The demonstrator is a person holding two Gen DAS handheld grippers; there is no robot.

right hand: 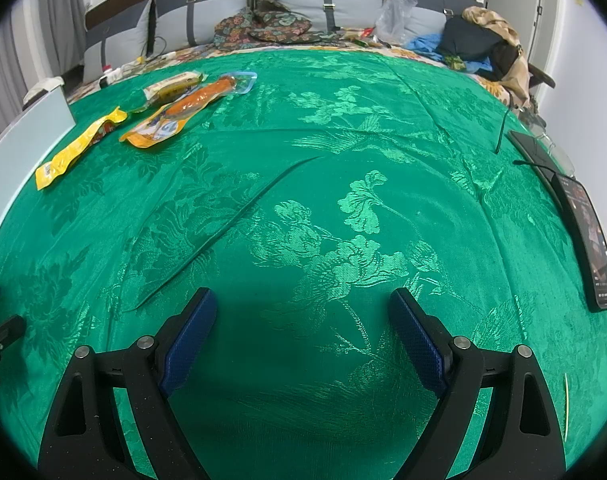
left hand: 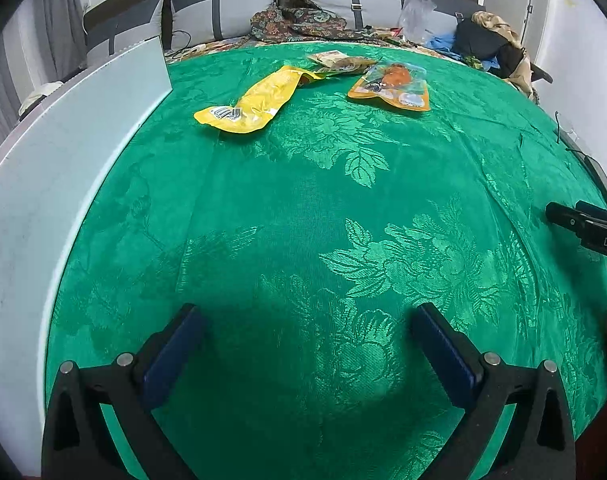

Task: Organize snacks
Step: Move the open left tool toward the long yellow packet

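Observation:
Three snack packs lie on the far part of a green floral cloth (left hand: 303,208). A long yellow packet (left hand: 249,102) (right hand: 77,148) is the nearest and leftmost. An orange pouch with a clear window (left hand: 391,84) (right hand: 183,110) lies right of it. Behind both sits a pale wrapped snack (left hand: 339,60) (right hand: 173,86). My left gripper (left hand: 307,320) is open over bare cloth, well short of the packs. My right gripper (right hand: 303,304) is open too, with nothing between its blue pads. The right gripper's side shows at the right edge of the left wrist view (left hand: 583,224).
A white board or box wall (left hand: 63,152) (right hand: 19,148) borders the cloth on the left. A dark phone (right hand: 591,236) with a cable lies at the right edge. Cushions (left hand: 223,4), patterned fabric, a plastic bag and clothes crowd the back.

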